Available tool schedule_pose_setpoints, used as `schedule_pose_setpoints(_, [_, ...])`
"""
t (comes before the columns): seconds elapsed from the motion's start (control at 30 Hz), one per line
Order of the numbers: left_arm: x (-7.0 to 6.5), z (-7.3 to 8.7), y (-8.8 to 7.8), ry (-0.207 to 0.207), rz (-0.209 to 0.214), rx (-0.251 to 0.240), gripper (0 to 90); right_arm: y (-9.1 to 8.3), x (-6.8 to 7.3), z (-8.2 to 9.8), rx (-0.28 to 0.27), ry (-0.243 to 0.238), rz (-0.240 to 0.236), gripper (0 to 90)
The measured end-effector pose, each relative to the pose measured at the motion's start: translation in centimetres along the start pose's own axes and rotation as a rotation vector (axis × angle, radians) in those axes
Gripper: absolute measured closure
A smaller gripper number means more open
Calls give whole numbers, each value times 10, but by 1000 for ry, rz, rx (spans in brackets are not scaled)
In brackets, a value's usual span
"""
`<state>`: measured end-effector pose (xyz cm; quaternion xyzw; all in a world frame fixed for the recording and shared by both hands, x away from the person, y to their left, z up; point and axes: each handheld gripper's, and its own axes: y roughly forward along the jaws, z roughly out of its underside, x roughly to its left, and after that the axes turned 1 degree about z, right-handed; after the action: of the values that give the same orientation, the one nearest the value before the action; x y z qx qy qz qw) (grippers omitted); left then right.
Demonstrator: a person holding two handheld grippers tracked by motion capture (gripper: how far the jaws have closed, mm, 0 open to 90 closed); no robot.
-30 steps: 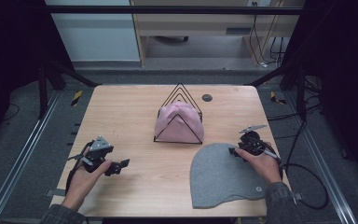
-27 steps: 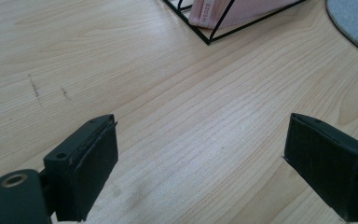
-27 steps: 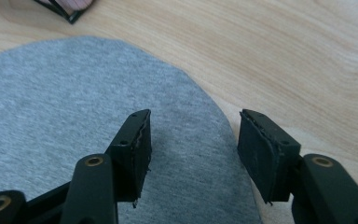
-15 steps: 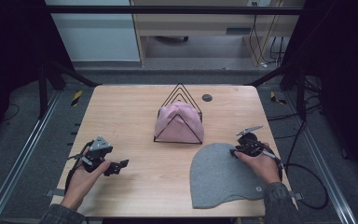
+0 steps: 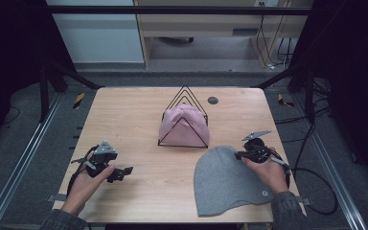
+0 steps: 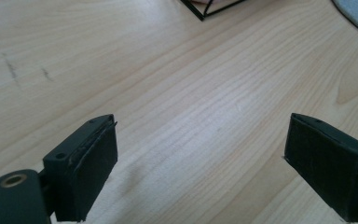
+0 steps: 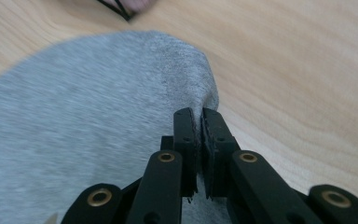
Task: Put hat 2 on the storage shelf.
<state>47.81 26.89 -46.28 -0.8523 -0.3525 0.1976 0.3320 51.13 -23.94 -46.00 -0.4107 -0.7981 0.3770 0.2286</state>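
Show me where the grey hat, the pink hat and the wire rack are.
grey hat [image 5: 223, 184]: high view, middle of its flat cloth.
pink hat [image 5: 184, 125]: high view, its front face inside the rack.
wire rack [image 5: 185, 88]: high view, top peak of its black triangles.

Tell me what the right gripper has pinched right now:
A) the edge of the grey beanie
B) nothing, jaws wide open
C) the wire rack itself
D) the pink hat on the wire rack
A: in the right gripper view the right gripper has its jaws shut on a fold at the edge of the grey beanie.
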Motion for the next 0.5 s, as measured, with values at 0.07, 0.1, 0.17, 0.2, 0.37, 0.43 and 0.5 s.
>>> schedule_pose_setpoints(0.07, [-1, 0, 0, 8, 9, 9, 83, -11, 9, -3, -37, -41, 6, 859])
schedule_pose_setpoints(0.1, [-1, 0, 0, 8, 9, 9, 83, -16, 12, -5, -50, -54, 4, 859])
schedule_pose_setpoints(0.17, [-3, -1, 1, 6, 28, 1, 83, -29, 23, -9, -99, -94, 2, 859])
schedule_pose_setpoints(0.2, [-3, -1, 1, 6, 28, 1, 82, -29, 23, -9, -99, -94, 2, 859])
schedule_pose_setpoints(0.37, [-9, -2, 4, 18, 114, 12, 83, -58, 49, -18, -196, -179, -23, 860])
schedule_pose_setpoints(0.43, [-11, -3, 5, 23, 162, -2, 83, -67, 60, -25, -207, -219, -16, 860])
schedule_pose_setpoints(0.5, [-15, -3, 5, 39, 169, -4, 82, -73, 69, -30, -223, -242, -19, 861])
